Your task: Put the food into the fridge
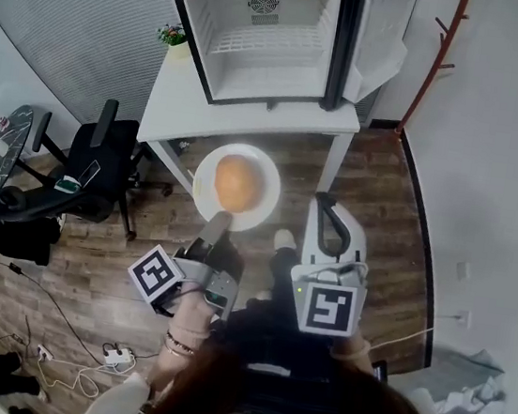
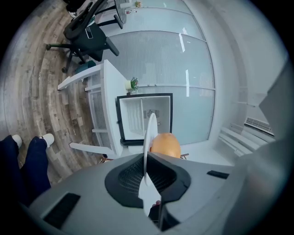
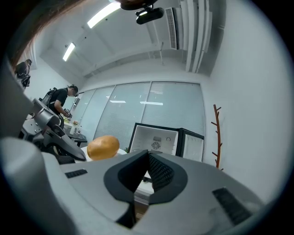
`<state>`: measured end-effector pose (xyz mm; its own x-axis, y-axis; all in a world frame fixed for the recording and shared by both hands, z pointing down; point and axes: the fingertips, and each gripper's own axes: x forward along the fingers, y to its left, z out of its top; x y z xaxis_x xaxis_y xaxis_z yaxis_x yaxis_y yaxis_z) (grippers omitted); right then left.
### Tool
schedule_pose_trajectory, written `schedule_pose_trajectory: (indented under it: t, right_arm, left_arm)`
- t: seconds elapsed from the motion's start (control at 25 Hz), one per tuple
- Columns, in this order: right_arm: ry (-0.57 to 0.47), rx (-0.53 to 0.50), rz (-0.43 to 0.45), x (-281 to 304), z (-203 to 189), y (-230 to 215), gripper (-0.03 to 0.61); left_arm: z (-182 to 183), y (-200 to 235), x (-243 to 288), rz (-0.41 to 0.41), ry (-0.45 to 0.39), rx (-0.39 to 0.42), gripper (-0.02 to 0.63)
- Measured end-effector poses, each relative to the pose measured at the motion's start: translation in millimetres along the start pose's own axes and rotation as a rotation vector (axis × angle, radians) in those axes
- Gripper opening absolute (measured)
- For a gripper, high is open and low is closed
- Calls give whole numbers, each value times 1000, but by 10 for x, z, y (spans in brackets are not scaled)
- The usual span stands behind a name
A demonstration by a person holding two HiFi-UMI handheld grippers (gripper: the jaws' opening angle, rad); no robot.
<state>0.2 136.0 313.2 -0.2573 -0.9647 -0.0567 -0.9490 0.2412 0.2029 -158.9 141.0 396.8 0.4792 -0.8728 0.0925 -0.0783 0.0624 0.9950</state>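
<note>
Left gripper [image 1: 220,217] clamped on rim of white plate [image 1: 206,192] carrying one potato [image 1: 238,182]. Right gripper [image 1: 328,209] jaws together. Mini fridge [image 1: 258,69] stands door-open at white table's [image 1: 242,119] right end.

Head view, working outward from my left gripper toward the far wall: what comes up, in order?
The left gripper → white plate pinched at its near rim, with the orange-brown food on it → white table → fridge, door open.
</note>
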Motion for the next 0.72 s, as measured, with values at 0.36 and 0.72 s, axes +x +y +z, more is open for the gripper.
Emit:
schedule_pose_trajectory:
  t: [0.36, 0.72]
  right_arm:
    - [7, -3, -3, 222, -63, -121, 0]
    - [31, -9, 12, 523, -160, -208, 0]
  left_arm:
    - [79, -25, 249, 11, 2, 11, 12]
    - [200, -23, 536, 19, -4, 8, 12]
